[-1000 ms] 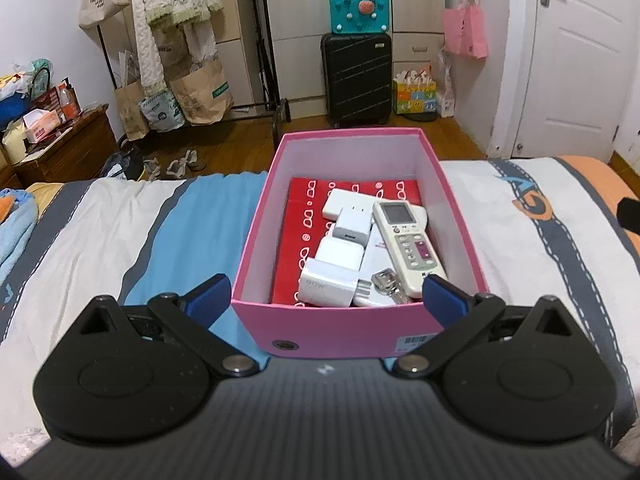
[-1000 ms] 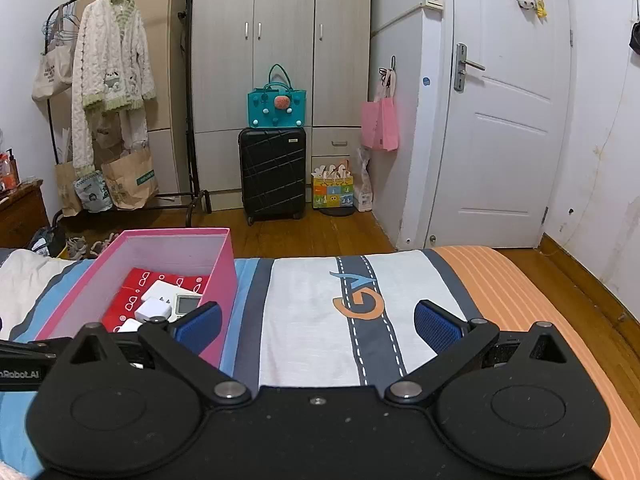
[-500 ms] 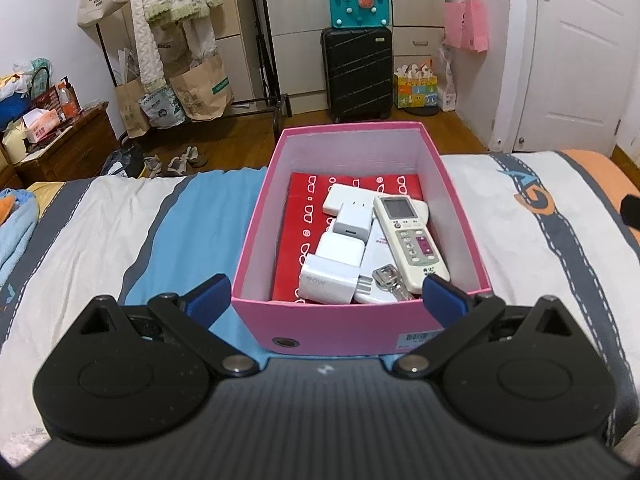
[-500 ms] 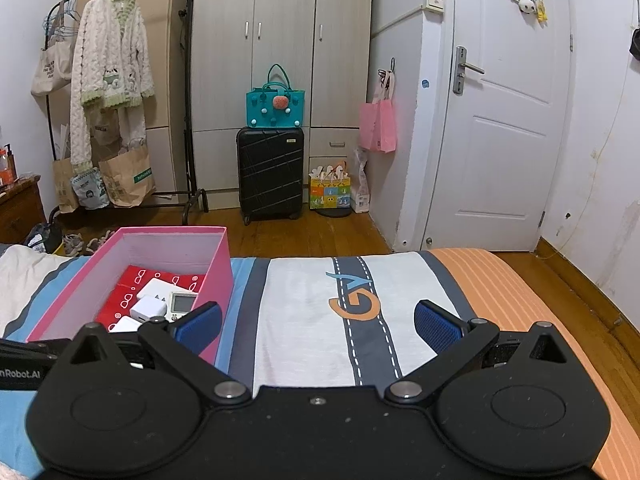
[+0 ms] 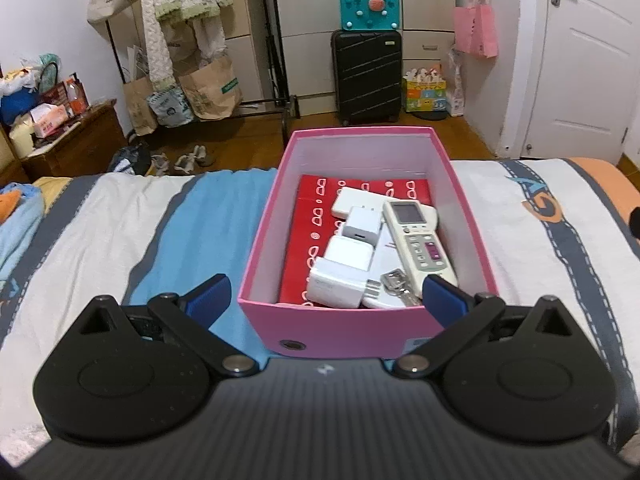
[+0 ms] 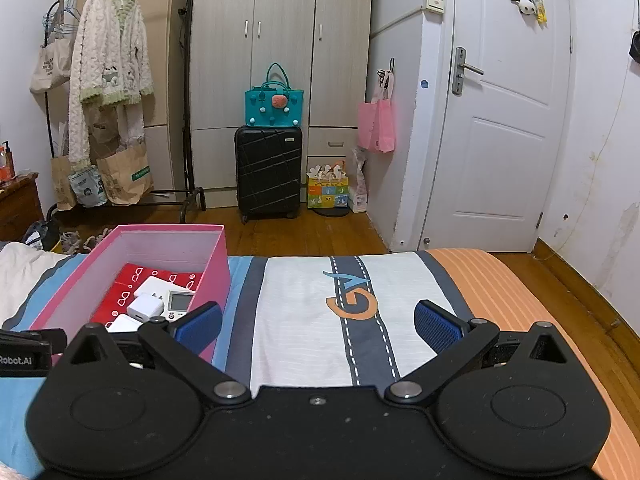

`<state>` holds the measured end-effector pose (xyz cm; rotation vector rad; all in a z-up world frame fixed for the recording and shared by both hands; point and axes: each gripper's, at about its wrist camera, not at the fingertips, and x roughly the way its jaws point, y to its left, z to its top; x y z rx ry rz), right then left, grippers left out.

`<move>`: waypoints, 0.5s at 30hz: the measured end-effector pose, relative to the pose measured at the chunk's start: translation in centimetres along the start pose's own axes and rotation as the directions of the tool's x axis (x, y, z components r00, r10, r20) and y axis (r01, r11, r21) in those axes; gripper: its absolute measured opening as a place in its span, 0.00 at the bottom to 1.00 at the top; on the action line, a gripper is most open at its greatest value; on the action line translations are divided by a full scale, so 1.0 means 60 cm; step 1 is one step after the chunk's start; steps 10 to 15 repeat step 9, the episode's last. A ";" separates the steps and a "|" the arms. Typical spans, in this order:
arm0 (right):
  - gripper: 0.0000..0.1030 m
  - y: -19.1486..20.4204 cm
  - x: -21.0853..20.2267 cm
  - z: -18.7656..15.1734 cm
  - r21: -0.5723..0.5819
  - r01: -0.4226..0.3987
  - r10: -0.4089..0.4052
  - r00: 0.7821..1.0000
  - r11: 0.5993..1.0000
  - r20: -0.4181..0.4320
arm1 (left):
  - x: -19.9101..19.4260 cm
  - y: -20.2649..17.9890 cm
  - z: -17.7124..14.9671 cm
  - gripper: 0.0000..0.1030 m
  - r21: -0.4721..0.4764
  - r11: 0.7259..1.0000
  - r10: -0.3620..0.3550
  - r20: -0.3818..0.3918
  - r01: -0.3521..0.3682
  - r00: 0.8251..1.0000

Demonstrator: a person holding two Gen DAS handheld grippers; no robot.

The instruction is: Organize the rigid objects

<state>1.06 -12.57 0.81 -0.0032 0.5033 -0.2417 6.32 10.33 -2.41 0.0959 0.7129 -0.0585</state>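
On bed: pink box (image 5: pixel 340 332) holds remote (image 5: pixel 416 236) (chargers (image 5: pixel 348 254) beside); left gripper (image 5: pixel 326 298), right gripper (image 6: pixel 318 322) fingers apart, empty.

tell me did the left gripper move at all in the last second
Yes, slightly. The left gripper has tipped or risen a little: the pink box and the black suitcase behind it both sit lower in its view than before.

Pink box (image 5: pixel 336 332) slightly nearer the left gripper (image 5: pixel 326 294).
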 end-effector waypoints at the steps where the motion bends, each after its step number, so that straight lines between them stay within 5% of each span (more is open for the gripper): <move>1: 1.00 -0.001 0.003 0.001 0.000 0.001 -0.001 1.000 1.000 0.000 | 0.000 0.002 0.000 1.00 -0.002 1.000 0.001 0.000 -0.001 1.000; 15: 1.00 -0.005 0.007 0.000 0.000 0.001 -0.001 1.000 1.000 0.000 | -0.001 0.004 0.002 1.00 0.001 1.000 -0.017 0.000 0.017 1.000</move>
